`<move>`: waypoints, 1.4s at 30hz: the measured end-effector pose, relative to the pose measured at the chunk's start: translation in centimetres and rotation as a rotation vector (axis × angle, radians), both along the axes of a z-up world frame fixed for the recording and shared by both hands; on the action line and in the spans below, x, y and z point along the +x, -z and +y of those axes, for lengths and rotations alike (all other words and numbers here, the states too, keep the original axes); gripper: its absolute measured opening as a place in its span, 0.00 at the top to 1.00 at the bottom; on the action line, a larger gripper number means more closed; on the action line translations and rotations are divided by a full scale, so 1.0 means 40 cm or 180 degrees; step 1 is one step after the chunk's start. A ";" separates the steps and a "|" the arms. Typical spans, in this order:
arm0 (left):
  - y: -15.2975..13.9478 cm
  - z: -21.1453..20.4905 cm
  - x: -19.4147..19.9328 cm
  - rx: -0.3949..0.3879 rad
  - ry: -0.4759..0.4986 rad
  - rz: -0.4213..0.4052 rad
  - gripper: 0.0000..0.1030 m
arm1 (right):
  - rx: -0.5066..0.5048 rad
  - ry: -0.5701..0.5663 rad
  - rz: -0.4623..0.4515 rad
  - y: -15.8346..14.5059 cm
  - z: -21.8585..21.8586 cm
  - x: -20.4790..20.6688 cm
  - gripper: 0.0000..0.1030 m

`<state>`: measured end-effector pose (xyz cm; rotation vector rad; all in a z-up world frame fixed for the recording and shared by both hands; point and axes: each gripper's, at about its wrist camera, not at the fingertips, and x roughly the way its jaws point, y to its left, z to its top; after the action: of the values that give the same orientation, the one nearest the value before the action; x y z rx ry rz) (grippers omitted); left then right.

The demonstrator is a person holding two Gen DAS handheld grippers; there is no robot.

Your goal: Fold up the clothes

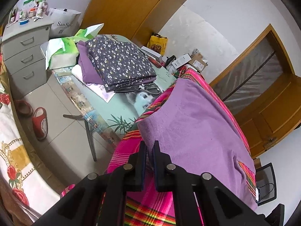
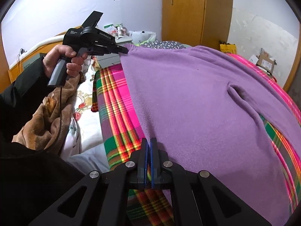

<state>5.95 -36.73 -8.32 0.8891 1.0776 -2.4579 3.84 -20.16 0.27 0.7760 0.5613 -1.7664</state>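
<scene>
The purple fleece garment (image 2: 197, 101) lies spread on the plaid cloth (image 2: 114, 98) that covers the counter, and its near long edge runs from one gripper to the other, so the two hands hold the same side at its two ends. The right gripper (image 2: 148, 145) has its jaws pressed together on the near corner of that edge; the fleece goes in between the blue pads. The left gripper (image 2: 125, 51) is at the far end, at the gathered hem, with its jaws almost closed and pinching the corner there, lifted a little above the cloth. The body of the garment lies to the right of this held edge, so I judge the fold must carry the edge across to that side. Both grippers point forward and downward; the person's left hand (image 2: 64, 60) holds its handle at about the height of the hem.
</scene>
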 end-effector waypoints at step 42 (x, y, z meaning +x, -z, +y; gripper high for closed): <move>-0.018 0.558 -0.178 -0.0716 0.1838 -0.0165 0.93 | -0.0410 0.1698 -0.1127 0.028 0.198 -0.532 0.86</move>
<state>-1.16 -14.43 -7.59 1.3223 0.5559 -2.9089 -17.46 -12.26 -0.86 1.1917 -0.0059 -2.0511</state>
